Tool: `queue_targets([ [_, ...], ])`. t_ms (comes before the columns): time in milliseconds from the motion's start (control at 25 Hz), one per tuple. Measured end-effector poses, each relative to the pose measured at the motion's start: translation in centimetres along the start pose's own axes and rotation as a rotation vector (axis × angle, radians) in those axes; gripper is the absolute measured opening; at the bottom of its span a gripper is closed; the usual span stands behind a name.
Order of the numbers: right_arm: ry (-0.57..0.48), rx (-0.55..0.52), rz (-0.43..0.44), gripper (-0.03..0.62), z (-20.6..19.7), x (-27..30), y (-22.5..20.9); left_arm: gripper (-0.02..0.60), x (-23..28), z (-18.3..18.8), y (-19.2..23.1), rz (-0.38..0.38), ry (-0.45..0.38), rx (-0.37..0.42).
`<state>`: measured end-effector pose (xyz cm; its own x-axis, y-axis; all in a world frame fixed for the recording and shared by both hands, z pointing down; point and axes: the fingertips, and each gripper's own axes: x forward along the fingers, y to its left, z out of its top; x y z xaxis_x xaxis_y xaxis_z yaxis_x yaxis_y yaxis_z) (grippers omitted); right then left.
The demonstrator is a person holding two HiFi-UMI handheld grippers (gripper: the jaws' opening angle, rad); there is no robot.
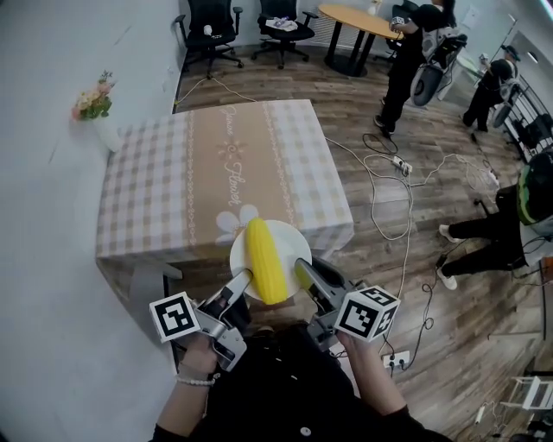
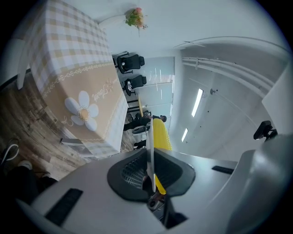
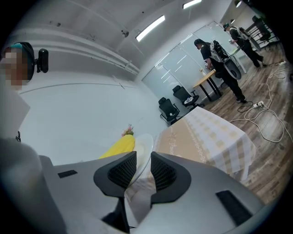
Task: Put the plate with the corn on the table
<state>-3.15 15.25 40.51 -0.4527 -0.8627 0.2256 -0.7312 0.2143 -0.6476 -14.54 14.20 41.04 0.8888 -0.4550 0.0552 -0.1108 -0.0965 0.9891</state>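
Observation:
A white plate (image 1: 289, 237) carrying a yellow corn cob (image 1: 263, 259) hangs in the air over the near edge of the checked tablecloth table (image 1: 216, 164). My left gripper (image 1: 242, 280) is shut on the plate's near-left rim. In the left gripper view the thin plate edge (image 2: 149, 137) stands pinched between the pads, with the corn (image 2: 161, 135) behind it. My right gripper (image 1: 302, 272) holds the near-right rim. In the right gripper view the plate (image 3: 144, 144) runs slantwise between the pads and touches both, the corn (image 3: 120, 146) to its left.
A vase of flowers (image 1: 95, 104) stands at the table's far left by the wall. Cables (image 1: 389, 190) and a power strip (image 1: 396, 358) lie on the wooden floor to the right. Office chairs (image 1: 212, 30), a round table (image 1: 359, 22) and people (image 1: 410, 60) are beyond.

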Motion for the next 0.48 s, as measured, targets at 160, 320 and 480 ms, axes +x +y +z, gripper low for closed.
queue_targets([
  [160,0.0,-0.001,-0.008,0.127,-0.6,0.14,0.22,0.037,-0.47,0.08,0.3,0.0,0.008,0.004],
  [320,-0.001,-0.005,-0.018,0.127,-0.79,0.05,0.07,0.037,-0.5,0.03,0.49,0.001,0.014,0.019],
  [480,-0.001,-0.007,-0.013,0.127,-0.67,0.25,-0.02,0.037,-0.38,0.14,0.58,0.006,0.01,0.02],
])
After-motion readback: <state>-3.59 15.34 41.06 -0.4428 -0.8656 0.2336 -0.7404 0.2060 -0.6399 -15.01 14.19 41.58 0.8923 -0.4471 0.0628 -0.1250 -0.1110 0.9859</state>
